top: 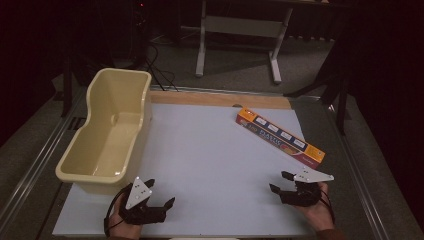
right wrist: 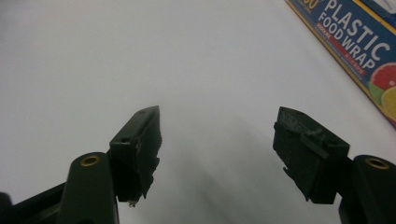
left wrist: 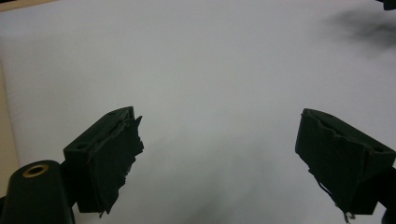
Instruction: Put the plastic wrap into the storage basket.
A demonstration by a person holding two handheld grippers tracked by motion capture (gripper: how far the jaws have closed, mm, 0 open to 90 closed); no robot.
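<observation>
A long orange and blue box of plastic food wrap (top: 280, 135) lies slantwise on the white table top (top: 210, 155) at the right. Its printed lid (right wrist: 359, 44) runs along the upper right corner of the right gripper view. My right gripper (top: 279, 181) rests low over the table near the front edge, just short of the box's near end, jaws open and empty. My left gripper (top: 161, 193) sits at the front left, beside the near end of a cream tub (top: 107, 127). Its jaws stand wide open over bare table (left wrist: 219, 93) with nothing between them.
The cream plastic tub stands empty along the table's left side. A strip of bare wood (top: 220, 98) borders the far edge of the white sheet. Beyond it are the white legs of another table (top: 240, 35) and cables on the floor.
</observation>
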